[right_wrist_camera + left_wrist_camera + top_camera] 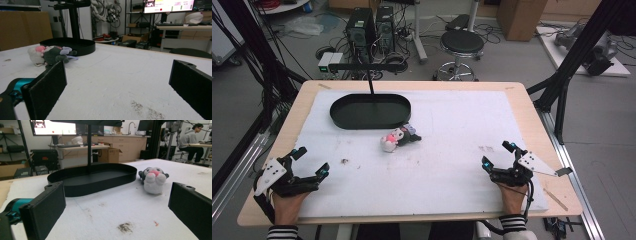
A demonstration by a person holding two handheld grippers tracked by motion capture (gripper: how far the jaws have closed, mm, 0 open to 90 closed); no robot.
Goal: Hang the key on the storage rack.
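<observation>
White padding covers the counter (512,90), and on it sit one black oval tray (370,111) and one plush toy (398,138). The toy is small, white and grey with pink at its face, lying on its side near the middle, just in front of the tray's near right edge. Two grippers rest at the near edge: left gripper (311,161) and right gripper (498,154), both with jaws spread wide, holding nothing.

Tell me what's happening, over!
Left gripper and right gripper open, holding nothing. Plush toy lying beside black tray, untouched. Nothing blocking.
</observation>
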